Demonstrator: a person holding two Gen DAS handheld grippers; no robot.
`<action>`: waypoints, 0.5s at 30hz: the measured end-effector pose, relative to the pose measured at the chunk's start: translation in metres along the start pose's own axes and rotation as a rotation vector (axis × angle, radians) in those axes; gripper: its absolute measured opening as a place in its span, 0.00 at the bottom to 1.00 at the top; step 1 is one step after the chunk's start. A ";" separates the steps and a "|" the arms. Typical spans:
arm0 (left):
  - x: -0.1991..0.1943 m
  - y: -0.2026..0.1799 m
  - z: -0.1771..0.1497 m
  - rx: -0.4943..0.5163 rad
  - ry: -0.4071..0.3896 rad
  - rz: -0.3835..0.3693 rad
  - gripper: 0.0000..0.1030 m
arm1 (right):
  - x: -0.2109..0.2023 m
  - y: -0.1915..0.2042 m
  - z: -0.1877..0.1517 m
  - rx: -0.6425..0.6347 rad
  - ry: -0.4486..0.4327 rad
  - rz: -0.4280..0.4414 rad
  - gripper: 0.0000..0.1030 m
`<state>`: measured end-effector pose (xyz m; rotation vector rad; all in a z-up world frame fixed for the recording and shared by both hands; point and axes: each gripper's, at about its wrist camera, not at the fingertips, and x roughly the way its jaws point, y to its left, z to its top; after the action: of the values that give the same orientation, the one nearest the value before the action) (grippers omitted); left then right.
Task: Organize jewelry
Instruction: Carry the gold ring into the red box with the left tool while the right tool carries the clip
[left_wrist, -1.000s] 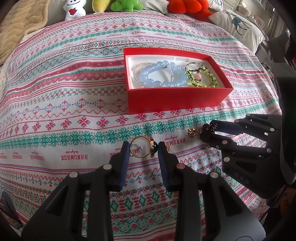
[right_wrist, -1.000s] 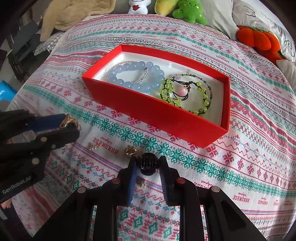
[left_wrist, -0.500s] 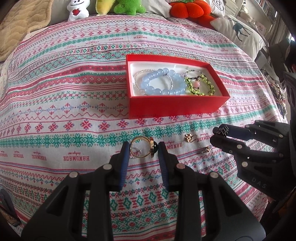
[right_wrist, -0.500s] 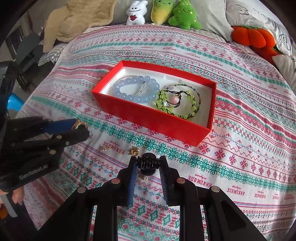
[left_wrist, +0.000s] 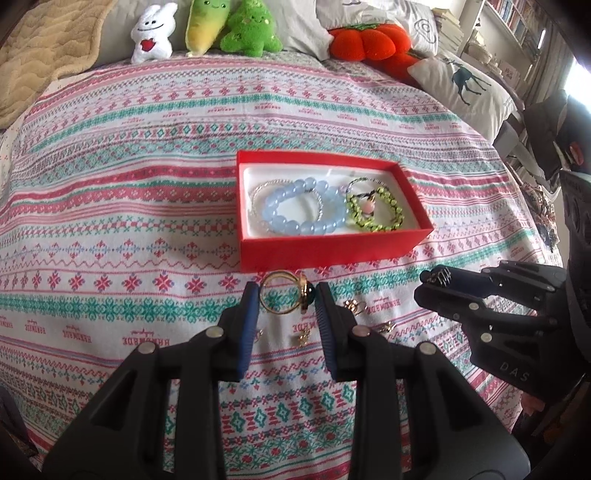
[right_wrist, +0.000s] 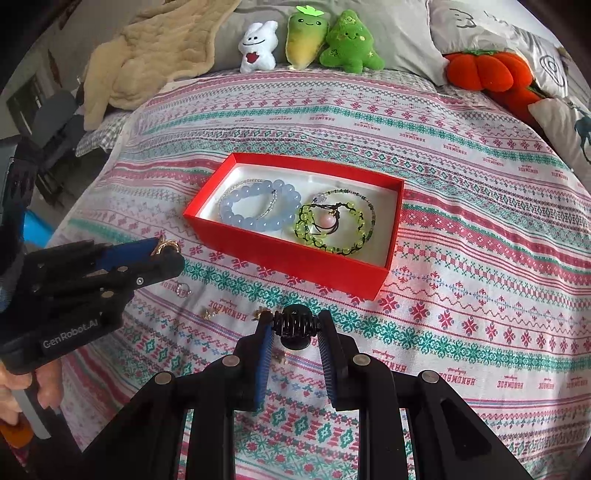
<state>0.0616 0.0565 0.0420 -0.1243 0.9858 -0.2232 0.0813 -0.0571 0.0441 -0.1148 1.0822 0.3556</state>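
A red box (left_wrist: 325, 248) (right_wrist: 280, 254) lies on the patterned bedspread. It holds a blue bead bracelet (left_wrist: 301, 210) (right_wrist: 258, 210) and a green bead bracelet (left_wrist: 373, 212) (right_wrist: 332, 225). My left gripper (left_wrist: 284, 299) (right_wrist: 166, 254) is shut on a gold ring (left_wrist: 286, 297) with a dark green stone, held above the cloth just in front of the box. My right gripper (right_wrist: 295, 328) (left_wrist: 432, 284) is shut on a small black hair claw (right_wrist: 295, 325), also raised, to the right of the left one. Small gold earrings (left_wrist: 304, 338) (right_wrist: 208, 314) lie on the cloth below.
Plush toys (right_wrist: 308, 40) and an orange pumpkin cushion (left_wrist: 369, 40) line the far edge. A beige blanket (right_wrist: 155, 48) lies at the back left, a deer pillow (left_wrist: 465, 85) at the right. More loose pieces (left_wrist: 354, 306) (right_wrist: 183, 290) lie in front of the box.
Both grippers have risen and drawn back from the cloth, each keeping its piece. The box now looks smaller and farther, and more of the bed shows.
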 end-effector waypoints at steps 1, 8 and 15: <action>0.000 -0.001 0.002 0.007 -0.014 -0.003 0.32 | -0.001 -0.001 0.000 0.005 -0.004 0.000 0.24; 0.003 -0.007 0.020 0.036 -0.089 -0.022 0.32 | -0.008 -0.010 0.003 0.040 -0.031 0.001 0.24; 0.027 -0.014 0.034 0.057 -0.097 -0.007 0.32 | -0.010 -0.016 0.006 0.058 -0.048 -0.001 0.24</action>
<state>0.1031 0.0367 0.0415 -0.0859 0.8818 -0.2493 0.0869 -0.0725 0.0543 -0.0551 1.0435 0.3247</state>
